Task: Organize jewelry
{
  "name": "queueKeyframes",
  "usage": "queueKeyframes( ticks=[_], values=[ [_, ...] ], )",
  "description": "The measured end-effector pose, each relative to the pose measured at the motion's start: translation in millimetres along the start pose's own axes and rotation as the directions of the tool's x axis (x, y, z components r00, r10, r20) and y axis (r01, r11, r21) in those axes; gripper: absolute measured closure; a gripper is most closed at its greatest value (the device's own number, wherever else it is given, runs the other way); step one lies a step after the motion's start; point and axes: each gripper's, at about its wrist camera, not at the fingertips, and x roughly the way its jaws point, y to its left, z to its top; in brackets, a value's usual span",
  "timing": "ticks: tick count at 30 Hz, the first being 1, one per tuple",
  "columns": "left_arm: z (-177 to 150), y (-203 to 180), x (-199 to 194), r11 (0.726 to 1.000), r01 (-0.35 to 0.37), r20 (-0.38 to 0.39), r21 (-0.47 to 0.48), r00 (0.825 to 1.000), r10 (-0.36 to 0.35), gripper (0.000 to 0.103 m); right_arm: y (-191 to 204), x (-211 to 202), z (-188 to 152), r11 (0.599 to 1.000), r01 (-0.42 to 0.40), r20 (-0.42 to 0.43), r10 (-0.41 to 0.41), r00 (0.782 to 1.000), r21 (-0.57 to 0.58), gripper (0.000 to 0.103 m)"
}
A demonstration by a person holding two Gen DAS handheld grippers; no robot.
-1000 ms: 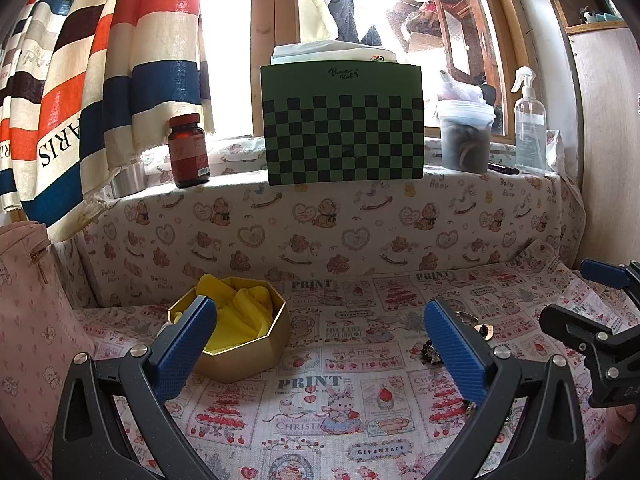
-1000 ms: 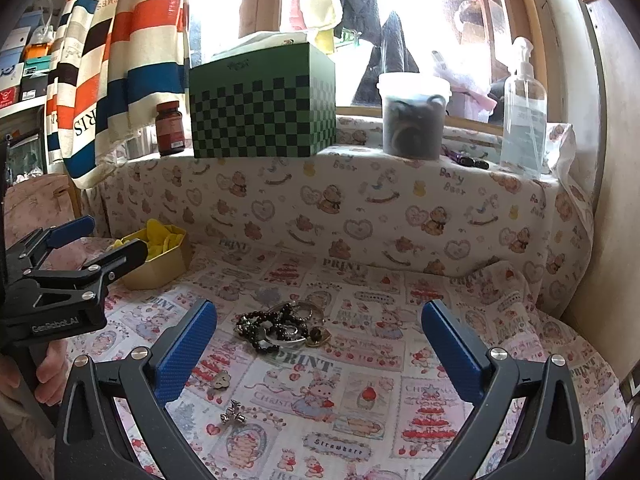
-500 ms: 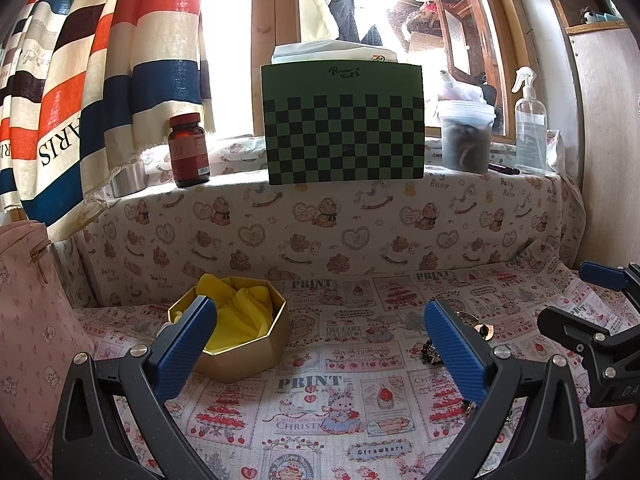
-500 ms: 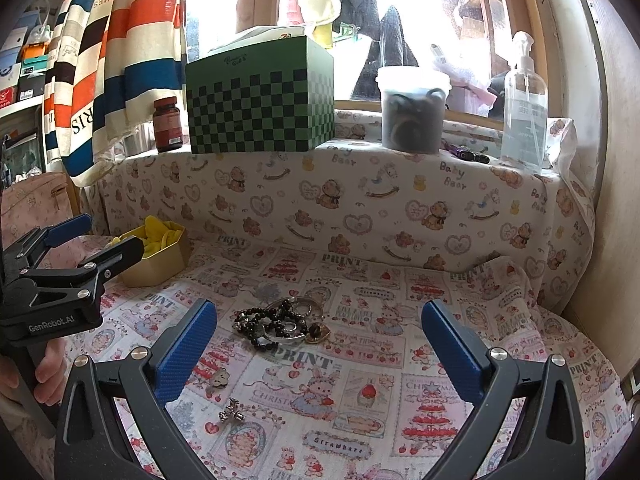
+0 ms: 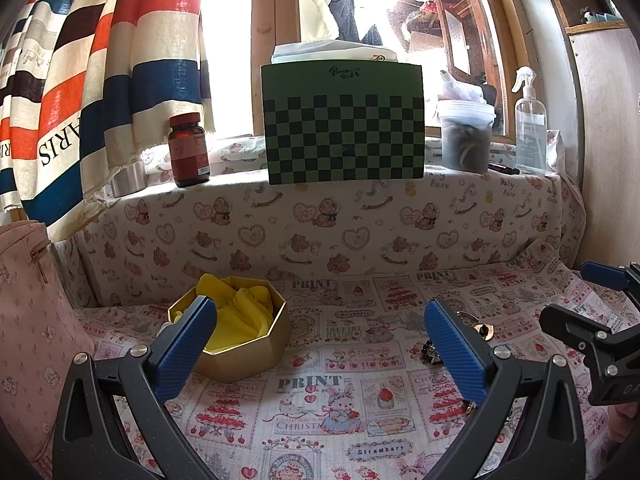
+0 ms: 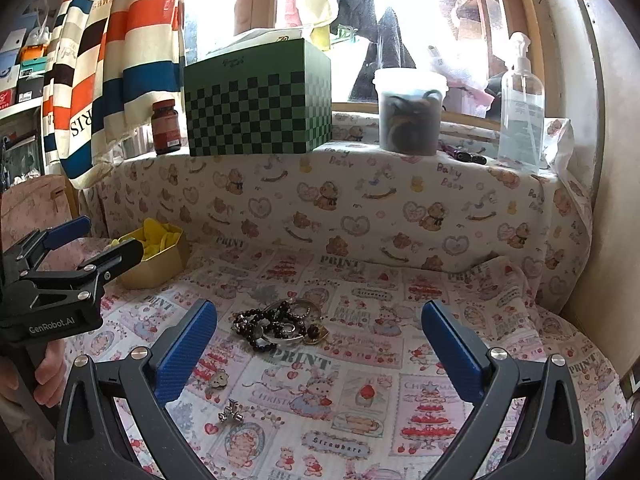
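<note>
A tangled pile of jewelry, black beads and silver rings, lies on the printed cloth ahead of my right gripper, which is open and holds nothing. A small heart charm and a little silver piece lie nearer, by its left finger. The gold octagonal box lined with yellow cloth sits just beyond my left gripper, also open and holding nothing. In the left wrist view the jewelry pile peeks out behind the right finger. The gold box shows far left in the right wrist view.
A ledge at the back carries a green checkered box, a brown bottle, a tub and a spray bottle. A striped curtain hangs left; a pink bag stands at the left edge.
The right wrist view has shifted slightly forward and to the right, bringing the jewelry pile a little closer. The left gripper has barely moved. Both stay open.
</note>
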Motion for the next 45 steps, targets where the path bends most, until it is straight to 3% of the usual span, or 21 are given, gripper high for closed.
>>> queueKeyframes(
  ticks=[5, 7, 9, 11, 14, 17, 20, 24, 26, 30, 33, 35, 36, 37, 38, 40, 41, 42, 44, 45],
  values=[
    [-0.1, -0.4, 0.0, 1.000, -0.001, 0.001, 0.001, 1.000, 0.001, 0.000, -2.9, 3.7, 1.0, 0.999, -0.038, -0.026, 0.039, 0.999, 0.018, 0.000],
    [0.0, -0.5, 0.1, 1.000, 0.000, 0.002, 0.002, 1.000, 0.000, 0.000, -4.6, 6.4, 0.5, 0.997, -0.075, -0.047, 0.077, 0.996, 0.030, 0.004],
    [0.1, -1.2, 0.4, 1.000, 0.002, 0.002, 0.006, 1.000, -0.002, 0.000, -2.0, 11.6, -0.5, 0.991, -0.130, -0.094, 0.132, 0.987, 0.018, 0.028],
    [-0.3, -2.7, 0.4, 1.000, 0.002, 0.001, 0.012, 1.000, -0.002, 0.000, 2.6, 19.8, -2.4, 0.982, -0.191, -0.174, 0.188, 0.966, 0.004, 0.046],
    [-0.1, -3.0, 0.4, 1.000, 0.003, 0.005, 0.012, 1.000, -0.003, 0.000, 9.9, 29.6, -8.8, 0.957, -0.288, -0.294, 0.281, 0.913, 0.021, 0.051],
    [-0.3, -3.4, -0.2, 1.000, 0.003, 0.005, 0.013, 1.000, -0.003, 0.000, 20.1, 32.9, -16.3, 0.952, -0.305, -0.356, 0.283, 0.891, -0.008, 0.065],
    [-0.4, -3.6, -0.2, 1.000, 0.004, 0.004, 0.015, 1.000, -0.004, 0.000, 29.5, 35.4, -23.5, 0.953, -0.299, -0.386, 0.259, 0.885, -0.046, 0.068],
    [-0.4, -3.6, -0.5, 1.000, 0.003, 0.006, 0.018, 1.000, -0.003, 0.000, 35.1, 45.4, -33.0, 0.942, -0.334, -0.465, 0.278, 0.841, -0.041, 0.078],
    [-0.5, -3.7, -0.9, 1.000, 0.005, 0.006, 0.019, 1.000, -0.005, 0.000, 38.0, 43.0, -33.4, 0.942, -0.328, -0.457, 0.265, 0.849, -0.065, 0.083],
    [-0.9, -2.9, -2.4, 1.000, 0.018, 0.015, 0.013, 1.000, -0.018, 0.000, 33.2, 41.4, -30.8, 0.960, -0.277, -0.419, 0.235, 0.877, -0.043, 0.083],
    [-1.7, -1.5, 0.5, 0.995, 0.104, -0.018, 0.005, 0.994, -0.104, 0.001, 16.1, 34.7, -19.8, 0.981, -0.196, -0.341, 0.180, 0.923, -0.014, 0.083],
    [-2.6, -4.8, 2.7, 0.984, 0.180, -0.052, 0.008, 0.982, -0.179, 0.023, 4.4, 31.5, -13.2, 0.987, -0.157, -0.301, 0.156, 0.941, 0.021, 0.083],
    [-2.9, -9.0, 6.1, 0.980, 0.198, -0.091, 0.019, 0.976, -0.196, 0.042, -1.5, 31.8, -10.7, 0.987, -0.150, -0.294, 0.158, 0.943, 0.050, 0.083],
    [-3.3, -13.4, 9.5, 0.974, 0.226, -0.127, 0.024, 0.967, -0.222, 0.057, -7.4, 32.1, -9.2, 0.987, -0.139, -0.292, 0.157, 0.943, 0.081, 0.083],
    [-4.3, -17.2, 13.5, 0.963, 0.269, -0.165, 0.017, 0.951, -0.263, 0.063, -13.5, 33.6, -7.2, 0.988, -0.122, -0.294, 0.144, 0.945, 0.093, 0.083],
    [-6.5, -24.9, 22.7, 0.935, 0.355, -0.245, -0.002, 0.906, -0.344, 0.076, -17.1, 37.7, -5.7, 0.990, -0.093, -0.294, 0.120, 0.948, 0.104, 0.083],
    [-7.4, -27.2, 27.2, 0.916, 0.399, -0.281, -0.028, 0.877, -0.390, 0.077, -19.2, 40.5, -5.8, 0.990, -0.086, -0.297, 0.117, 0.948, 0.115, 0.083],
    [-8.6, -29.1, 32.7, 0.888, 0.453, -0.321, -0.073, 0.833, -0.451, 0.078, -19.9, 41.3, -6.7, 0.989, -0.086, -0.301, 0.120, 0.946, 0.123, 0.083],
    [-12.1, -29.7, 45.3, 0.807, 0.546, -0.381, -0.225, 0.713, -0.589, 0.084, -21.4, 45.2, -6.8, 0.987, -0.089, -0.311, 0.127, 0.942, 0.132, 0.083],
    [-14.0, -30.0, 49.5, 0.778, 0.559, -0.391, -0.287, 0.673, -0.627, 0.086, -20.5, 46.9, -6.4, 0.987, -0.099, -0.319, 0.134, 0.938, 0.123, 0.083]
  ],
)
